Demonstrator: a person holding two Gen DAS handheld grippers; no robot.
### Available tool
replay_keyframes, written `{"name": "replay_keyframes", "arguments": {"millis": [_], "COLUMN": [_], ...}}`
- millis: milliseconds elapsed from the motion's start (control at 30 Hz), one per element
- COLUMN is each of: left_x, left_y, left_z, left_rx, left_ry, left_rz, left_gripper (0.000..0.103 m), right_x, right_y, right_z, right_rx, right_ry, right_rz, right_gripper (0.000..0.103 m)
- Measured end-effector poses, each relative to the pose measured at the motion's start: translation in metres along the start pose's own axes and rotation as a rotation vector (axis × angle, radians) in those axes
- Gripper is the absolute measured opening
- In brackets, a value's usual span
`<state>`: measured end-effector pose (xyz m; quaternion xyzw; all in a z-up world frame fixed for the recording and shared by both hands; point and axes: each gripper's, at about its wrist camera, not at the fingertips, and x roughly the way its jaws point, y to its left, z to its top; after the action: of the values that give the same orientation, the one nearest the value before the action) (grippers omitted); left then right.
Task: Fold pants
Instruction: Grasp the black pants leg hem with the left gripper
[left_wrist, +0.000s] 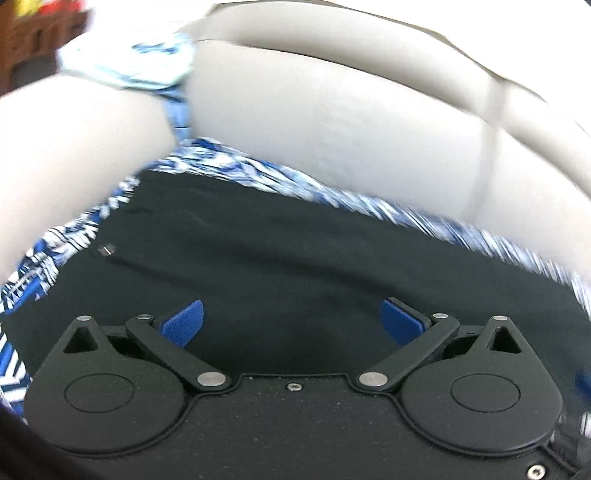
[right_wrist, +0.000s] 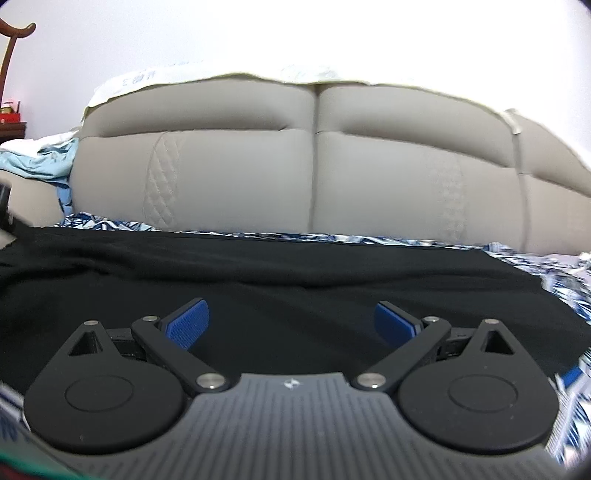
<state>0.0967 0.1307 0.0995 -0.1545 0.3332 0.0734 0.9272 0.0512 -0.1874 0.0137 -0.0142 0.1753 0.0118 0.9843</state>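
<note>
Pants (right_wrist: 280, 280) of black cloth lie spread flat before me on a blue-and-white patterned sheet (left_wrist: 48, 266), which shows as a border along their far edge and at both sides. Behind the sheet rises a padded beige headboard (right_wrist: 314, 166), its cushions split by a vertical seam with quilted diamond strips on either side.

My left gripper (left_wrist: 292, 319) hangs low over the dark fabric with its jaws spread wide, the blue pads (left_wrist: 184, 320) well apart and nothing between them. That view is smeared with blur, but a small metal fastener (left_wrist: 106, 250) glints on the cloth to the left, near the pants' edge.

My right gripper (right_wrist: 291, 321) sits just above the pants too, jaws likewise spread, blue pads (right_wrist: 190, 321) holding nothing. Whether either set of fingertips touches the cloth I cannot tell. Light blue bedding (right_wrist: 40, 162) is bunched at the far left beside the headboard.
</note>
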Motion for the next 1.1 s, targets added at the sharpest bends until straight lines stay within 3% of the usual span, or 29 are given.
{"name": "replay_keyframes", "arguments": {"millis": [133, 300, 400, 700, 800, 867, 967, 1033, 1100], "left_x": [0.053, 0.134, 0.175, 0.239, 0.246, 0.240, 0.223, 0.214, 0.206], "left_y": [0.037, 0.076, 0.086, 0.095, 0.093, 0.092, 0.089, 0.087, 0.086], "left_z": [0.065, 0.117, 0.127, 0.135, 0.134, 0.129, 0.123, 0.123, 0.123], "left_rx": [-0.194, -0.429, -0.462, -0.477, -0.453, -0.459, -0.459, -0.437, -0.419], "left_ry": [0.022, 0.088, 0.136, 0.118, 0.126, 0.100, 0.026, 0.027, 0.024], "left_rz": [0.088, 0.285, 0.355, 0.605, 0.630, 0.612, 0.553, 0.531, 0.467], "left_gripper": [0.103, 0.102, 0.102, 0.103, 0.102, 0.093, 0.030, 0.008, 0.002], "right_x": [0.036, 0.065, 0.076, 0.090, 0.093, 0.093, 0.091, 0.090, 0.088], "right_y": [-0.001, -0.002, -0.005, -0.002, -0.003, -0.003, -0.003, -0.003, -0.002], "right_z": [0.022, 0.029, 0.023, 0.019, 0.019, 0.019, 0.019, 0.020, 0.020], "right_rx": [-0.001, -0.027, 0.022, 0.012, 0.023, 0.029, 0.030, 0.027, 0.025], "right_ry": [0.002, -0.005, 0.037, 0.064, 0.080, 0.081, 0.074, 0.068, 0.062], "right_rz": [0.040, 0.029, 0.021, 0.029, 0.033, 0.029, 0.025, 0.025, 0.027], "right_gripper": [0.102, 0.102, 0.102, 0.102, 0.102, 0.102, 0.102, 0.102, 0.102]}}
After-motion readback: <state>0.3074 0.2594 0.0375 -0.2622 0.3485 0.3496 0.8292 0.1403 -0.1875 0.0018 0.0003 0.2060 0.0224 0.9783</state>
